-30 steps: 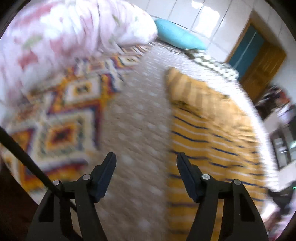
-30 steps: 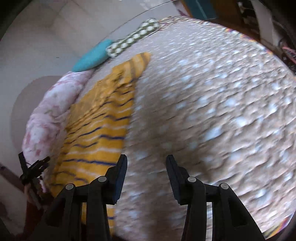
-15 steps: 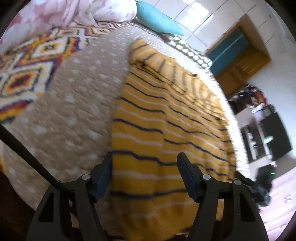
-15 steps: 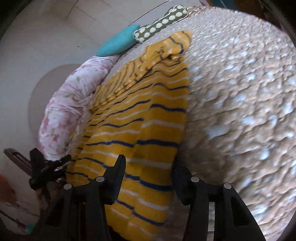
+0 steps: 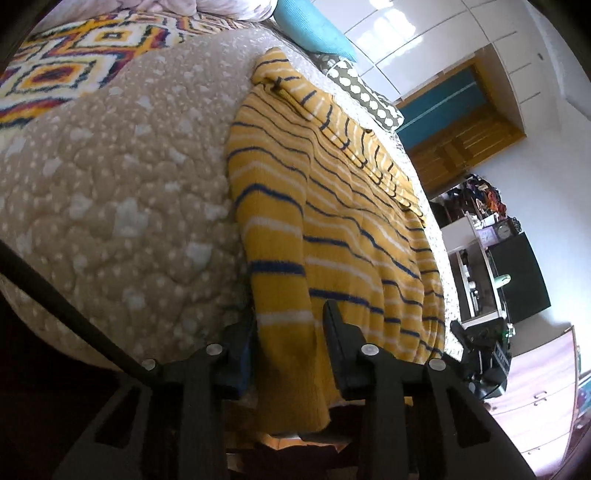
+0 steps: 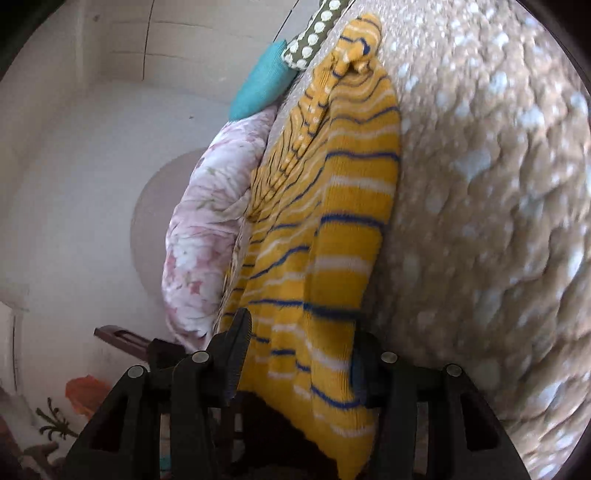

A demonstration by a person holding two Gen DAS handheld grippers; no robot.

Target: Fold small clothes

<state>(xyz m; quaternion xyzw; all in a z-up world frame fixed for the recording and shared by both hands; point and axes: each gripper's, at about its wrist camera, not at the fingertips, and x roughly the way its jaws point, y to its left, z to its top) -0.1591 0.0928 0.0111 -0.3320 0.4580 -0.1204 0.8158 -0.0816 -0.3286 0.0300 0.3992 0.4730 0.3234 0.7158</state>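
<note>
A yellow sweater with blue and white stripes [image 5: 332,206] lies flat on a beige quilted bed [image 5: 110,177], its hem hanging over the near edge. My left gripper [image 5: 288,332] is open, its jaws on either side of a sleeve end at the hem. The sweater also shows in the right wrist view [image 6: 332,229]. My right gripper [image 6: 299,354] is open, its jaws straddling the other sleeve end at the hem. Neither is closed on the cloth.
A turquoise pillow [image 5: 310,26] and a dotted green pillow [image 5: 365,92] lie at the head of the bed. A patterned blanket [image 5: 66,66] and a floral duvet [image 6: 210,229] lie on one side. Furniture and a door [image 5: 454,125] stand beyond.
Both grippers have moved from over the bare quilt to the sweater's near hem and come close to it. The jaws now straddle the sleeve ends. The sweater has not moved.
</note>
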